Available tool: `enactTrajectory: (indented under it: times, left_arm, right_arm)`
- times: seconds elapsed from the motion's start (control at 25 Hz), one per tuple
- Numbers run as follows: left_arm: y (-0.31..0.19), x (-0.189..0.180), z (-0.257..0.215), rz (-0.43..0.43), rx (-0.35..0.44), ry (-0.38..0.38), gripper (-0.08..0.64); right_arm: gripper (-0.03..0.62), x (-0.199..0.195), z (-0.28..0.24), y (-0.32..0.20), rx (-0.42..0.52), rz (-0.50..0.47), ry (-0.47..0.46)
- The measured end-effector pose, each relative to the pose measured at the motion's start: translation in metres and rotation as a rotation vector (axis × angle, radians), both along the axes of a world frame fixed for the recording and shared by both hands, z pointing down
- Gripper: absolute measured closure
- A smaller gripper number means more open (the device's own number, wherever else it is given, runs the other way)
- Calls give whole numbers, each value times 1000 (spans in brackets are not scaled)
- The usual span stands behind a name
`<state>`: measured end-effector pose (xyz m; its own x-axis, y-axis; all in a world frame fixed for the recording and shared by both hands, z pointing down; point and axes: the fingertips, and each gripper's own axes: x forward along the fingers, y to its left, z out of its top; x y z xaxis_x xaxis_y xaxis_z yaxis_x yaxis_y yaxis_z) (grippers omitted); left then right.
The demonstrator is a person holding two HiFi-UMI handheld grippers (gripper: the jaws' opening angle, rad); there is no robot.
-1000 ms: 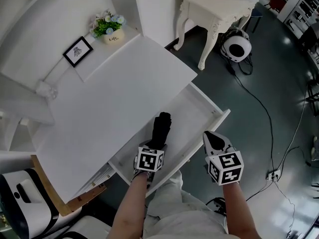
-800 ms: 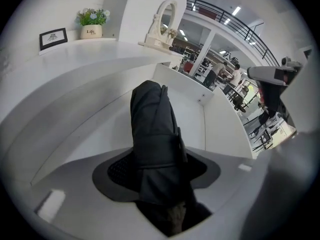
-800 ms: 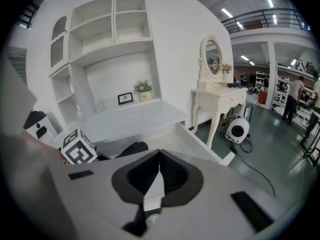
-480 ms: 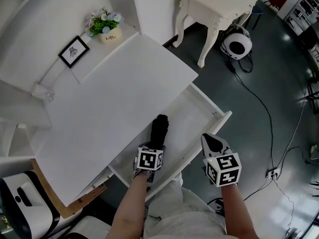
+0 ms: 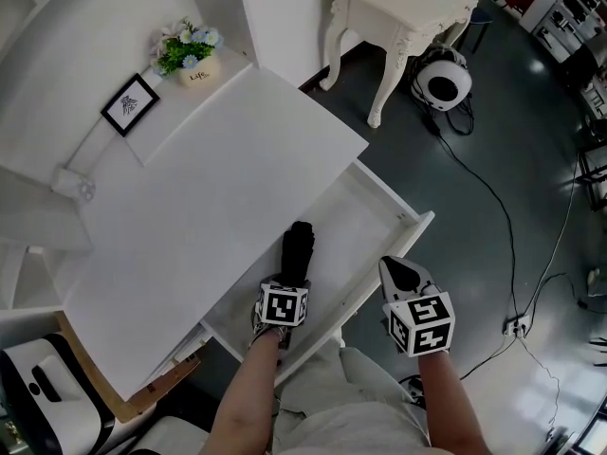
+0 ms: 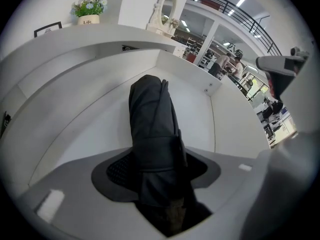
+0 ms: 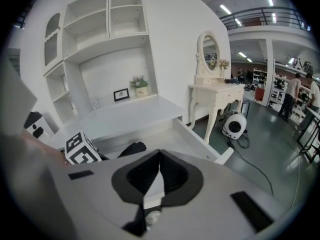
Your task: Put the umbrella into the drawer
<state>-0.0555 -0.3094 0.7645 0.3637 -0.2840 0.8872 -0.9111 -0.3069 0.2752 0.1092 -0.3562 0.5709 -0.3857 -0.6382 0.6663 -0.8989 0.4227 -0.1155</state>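
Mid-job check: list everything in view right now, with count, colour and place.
umbrella: 1, black, folded, over the open drawer
drawer: 1, white, pulled open under the desk top
desk top: 1, white, above the drawer
picture frame: 1, black, at the desk's back
flower pot: 1, white with green plant, beside the frame
dressing table: 1, white, beyond the desk
round appliance: 1, white, on the floor by that table
left gripper: 1, grey, shut on the umbrella
right gripper: 1, grey, shut, empty, beside the drawer's front

umbrella (image 5: 298, 250) end behind left claw (image 5: 287, 281), frame (image 5: 130, 104) illegible
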Motion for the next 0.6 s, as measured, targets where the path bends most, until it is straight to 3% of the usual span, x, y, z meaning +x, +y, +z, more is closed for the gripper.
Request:
enactTrajectory:
  times: [0.24,0.44,0.6]
  left_arm:
    - [1,4,-10,21,-35,30,285]
    - [0,5,-14,-14,-73,88,156]
    - [5,1,-21,-48,-62,79,133]
  right_arm:
    - [584,-7,-2,2,2,-21,-8]
    - [584,-14,2,6,5,-48,-24]
    - [583,-12,-2,8,18,-56,-41]
